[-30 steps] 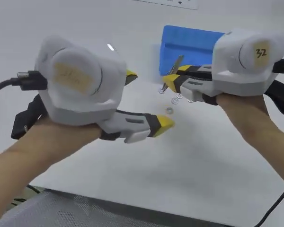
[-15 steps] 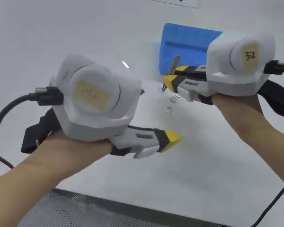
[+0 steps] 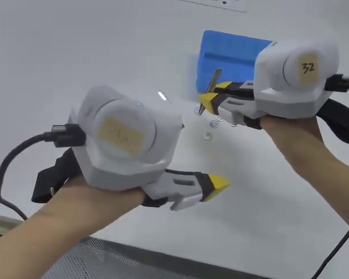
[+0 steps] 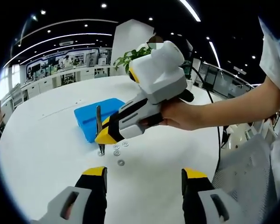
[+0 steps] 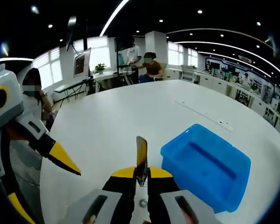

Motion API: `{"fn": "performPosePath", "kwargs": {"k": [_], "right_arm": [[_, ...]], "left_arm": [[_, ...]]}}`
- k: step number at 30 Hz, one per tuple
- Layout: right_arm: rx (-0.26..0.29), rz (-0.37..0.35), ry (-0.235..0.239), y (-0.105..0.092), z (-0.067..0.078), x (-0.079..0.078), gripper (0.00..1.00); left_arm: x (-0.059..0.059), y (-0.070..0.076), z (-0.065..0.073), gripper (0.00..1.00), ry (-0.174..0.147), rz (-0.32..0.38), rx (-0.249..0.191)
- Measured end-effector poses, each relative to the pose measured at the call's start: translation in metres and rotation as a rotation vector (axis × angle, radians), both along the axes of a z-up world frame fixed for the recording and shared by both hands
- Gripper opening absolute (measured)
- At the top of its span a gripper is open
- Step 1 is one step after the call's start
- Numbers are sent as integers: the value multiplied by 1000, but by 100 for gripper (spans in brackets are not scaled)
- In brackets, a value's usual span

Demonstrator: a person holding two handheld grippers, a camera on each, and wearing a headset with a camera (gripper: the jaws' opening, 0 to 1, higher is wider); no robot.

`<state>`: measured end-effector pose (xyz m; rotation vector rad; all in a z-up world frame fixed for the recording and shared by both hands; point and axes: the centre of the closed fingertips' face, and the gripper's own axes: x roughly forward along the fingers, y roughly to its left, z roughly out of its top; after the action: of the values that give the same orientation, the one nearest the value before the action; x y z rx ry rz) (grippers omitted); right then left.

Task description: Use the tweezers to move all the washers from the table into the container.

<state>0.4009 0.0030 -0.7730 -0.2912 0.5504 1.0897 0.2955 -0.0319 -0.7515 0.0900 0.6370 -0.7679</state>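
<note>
The right gripper [image 5: 140,176] has its jaws pinched on slim silver metal tweezers [image 5: 141,156], which stand upright just before the near wall of the blue plastic container [image 3: 232,49]. Small metal washers [image 4: 121,162] lie clustered on the white counter [image 3: 250,203] beside the tweezers' tip, just outside that wall. The left gripper [image 4: 144,175], with its jaws wide and empty, hovers farther from the container, toward the counter's near edge, with bare counter between them.
</note>
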Motion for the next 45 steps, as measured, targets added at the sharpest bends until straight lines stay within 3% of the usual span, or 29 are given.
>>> {"fn": "performPosePath", "kwargs": {"k": [6, 9, 16, 26, 34, 38, 45], "right_arm": [[-16, -2, -20, 1, 1, 2, 5], [-14, -1, -3, 3, -1, 3, 5], [-30, 1, -14, 4, -3, 3, 5], [-10, -54, 43, 0, -3, 7, 2], [45, -82, 35, -6, 23, 11, 2], [52, -90, 6, -8, 37, 16, 2], [78, -96, -5, -8, 47, 27, 2]], "left_arm": [[-1, 2, -2, 64, 4, 11, 2], [-2, 3, -3, 64, 5, 10, 4], [-1, 7, -3, 62, -1, 13, 12], [1, 7, 1, 67, -9, 22, -1], [-2, 11, 0, 66, -6, 29, 7], [-3, 12, 0, 66, -6, 29, 10], [1, 14, 3, 66, -22, 50, 8]]}}
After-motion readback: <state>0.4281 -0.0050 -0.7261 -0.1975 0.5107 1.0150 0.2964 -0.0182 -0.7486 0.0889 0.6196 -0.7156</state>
